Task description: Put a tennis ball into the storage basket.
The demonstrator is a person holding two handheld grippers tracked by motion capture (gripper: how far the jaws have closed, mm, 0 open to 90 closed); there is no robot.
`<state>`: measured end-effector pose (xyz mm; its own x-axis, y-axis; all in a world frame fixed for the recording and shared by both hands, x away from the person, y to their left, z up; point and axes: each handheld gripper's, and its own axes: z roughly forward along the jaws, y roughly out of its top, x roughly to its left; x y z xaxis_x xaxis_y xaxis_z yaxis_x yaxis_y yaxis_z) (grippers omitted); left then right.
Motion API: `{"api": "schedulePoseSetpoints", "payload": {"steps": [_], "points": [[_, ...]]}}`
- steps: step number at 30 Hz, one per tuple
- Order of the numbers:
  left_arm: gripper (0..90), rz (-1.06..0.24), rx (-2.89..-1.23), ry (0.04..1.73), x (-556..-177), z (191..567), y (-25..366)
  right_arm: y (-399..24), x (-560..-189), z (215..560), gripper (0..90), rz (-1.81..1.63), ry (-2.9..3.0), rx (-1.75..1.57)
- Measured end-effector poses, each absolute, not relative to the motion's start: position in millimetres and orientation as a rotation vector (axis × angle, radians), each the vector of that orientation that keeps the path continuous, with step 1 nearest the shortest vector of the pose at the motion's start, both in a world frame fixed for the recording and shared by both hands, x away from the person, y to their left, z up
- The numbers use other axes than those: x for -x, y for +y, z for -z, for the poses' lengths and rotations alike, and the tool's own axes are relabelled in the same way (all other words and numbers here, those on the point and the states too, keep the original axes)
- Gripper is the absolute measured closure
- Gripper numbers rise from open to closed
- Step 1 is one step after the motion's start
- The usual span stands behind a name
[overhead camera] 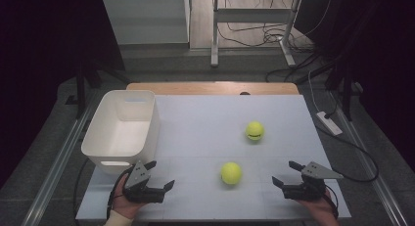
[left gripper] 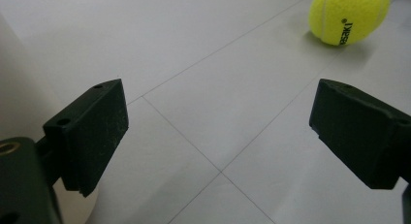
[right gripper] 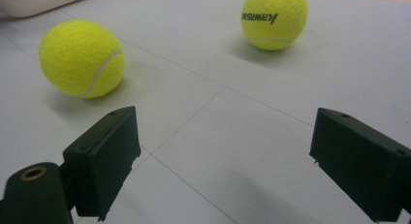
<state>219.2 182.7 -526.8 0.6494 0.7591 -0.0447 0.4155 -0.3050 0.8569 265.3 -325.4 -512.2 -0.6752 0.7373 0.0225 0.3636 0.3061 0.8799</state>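
Note:
Two yellow tennis balls lie on the white table top [overhead camera: 205, 118]. The nearer ball [overhead camera: 231, 173] [right gripper: 82, 58] rests between my two grippers. The farther ball [overhead camera: 255, 131] [right gripper: 275, 19], with dark lettering on it, lies beyond it. My left gripper [overhead camera: 161, 173] [left gripper: 218, 112] is held low near the front left, open and with nothing in it, and a tennis ball [left gripper: 349, 15] sits up and to the right of its jaws. My right gripper [overhead camera: 284, 172] [right gripper: 223, 141] is low at the front right, open too, with bare table between its jaws.
A white plastic bin [overhead camera: 122, 128] stands at the table's left, just beyond my left gripper; its wall [left gripper: 19, 88] and its rim [right gripper: 39, 1] show in the gripper views. A wooden strip [overhead camera: 210, 87] runs along the far edge. Cables trail on the floor to the right.

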Motion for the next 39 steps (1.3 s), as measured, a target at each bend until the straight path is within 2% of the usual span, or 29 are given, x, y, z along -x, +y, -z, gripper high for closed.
{"api": "schedulePoseSetpoints", "payload": {"steps": [39], "points": [[8.9, -0.486, -1.968, 0.876, -221.7, 518.5, 164.9, -325.5, -268.5, 516.5, 11.4, -1.334, 2.220, -0.990]]}}
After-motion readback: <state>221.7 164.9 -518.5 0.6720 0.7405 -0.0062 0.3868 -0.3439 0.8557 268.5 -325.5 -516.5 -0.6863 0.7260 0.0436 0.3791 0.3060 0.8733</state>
